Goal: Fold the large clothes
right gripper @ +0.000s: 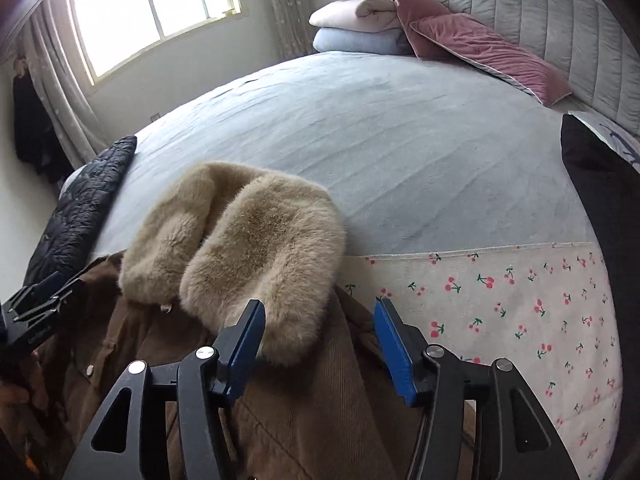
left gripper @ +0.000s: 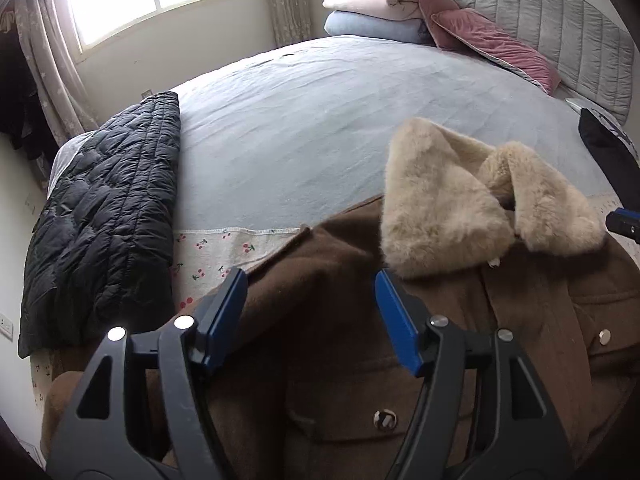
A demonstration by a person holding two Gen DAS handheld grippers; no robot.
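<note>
A brown coat with a beige fur collar lies at the near edge of the bed, front side up, buttons showing. My left gripper is open and empty, hovering over the coat's left shoulder. My right gripper is open and empty over the coat's right shoulder, just right of the fur collar. The left gripper shows at the left edge of the right wrist view; a tip of the right gripper shows at the right edge of the left wrist view.
The bed has a blue-grey sheet with a cherry-print border. A dark quilted jacket lies at its left edge. Folded blankets, pink pillows and a grey headboard are at the far end. A black item lies right.
</note>
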